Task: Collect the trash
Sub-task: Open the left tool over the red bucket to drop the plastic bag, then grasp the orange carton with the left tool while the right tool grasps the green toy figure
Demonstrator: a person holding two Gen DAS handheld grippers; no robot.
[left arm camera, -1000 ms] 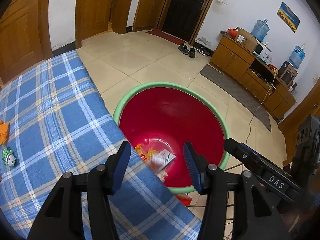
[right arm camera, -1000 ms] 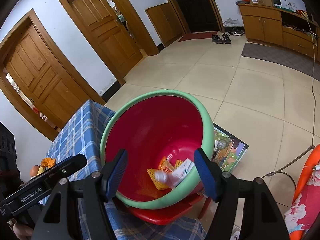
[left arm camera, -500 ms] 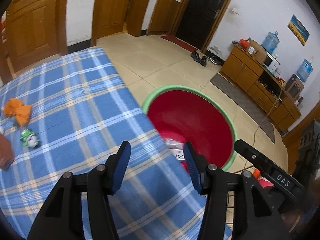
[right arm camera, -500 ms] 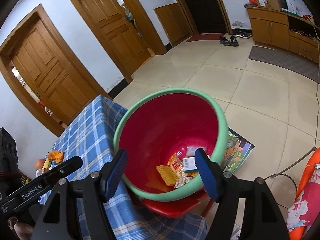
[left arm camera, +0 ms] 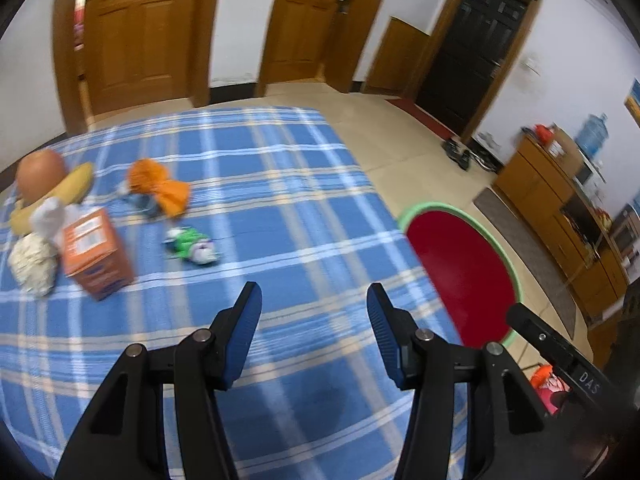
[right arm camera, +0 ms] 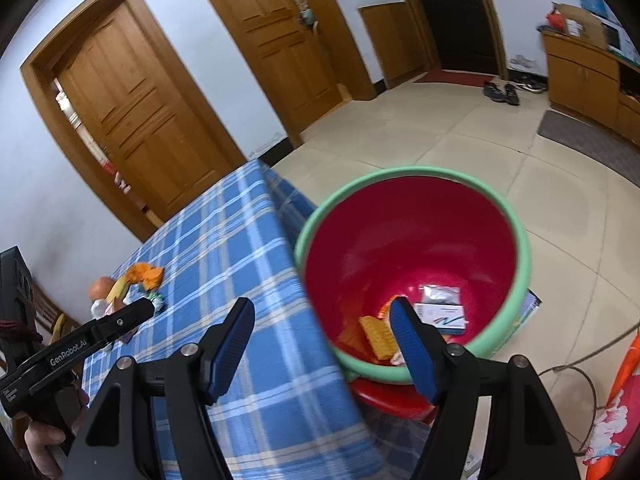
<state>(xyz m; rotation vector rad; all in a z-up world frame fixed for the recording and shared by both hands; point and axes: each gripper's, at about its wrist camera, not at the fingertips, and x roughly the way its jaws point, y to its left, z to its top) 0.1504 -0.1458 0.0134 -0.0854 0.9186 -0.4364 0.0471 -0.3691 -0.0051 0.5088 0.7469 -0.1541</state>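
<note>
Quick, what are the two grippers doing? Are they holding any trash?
Left gripper: open, holding nothing, above the checked tablecloth.
Right gripper: open, holding nothing, by the red bin.

Beneath the left gripper (left arm camera: 314, 300), whose matt black plastic arms carry blue ribbed pads, lies a woven checked cloth (left arm camera: 280, 208). Left of it stands an orange cardboard box (left arm camera: 96, 258) beside crumpled white paper (left arm camera: 34, 262). Ahead of the right gripper (right arm camera: 322, 314), the red basin (right arm camera: 400, 240) looks smooth, glossy plastic.
</note>
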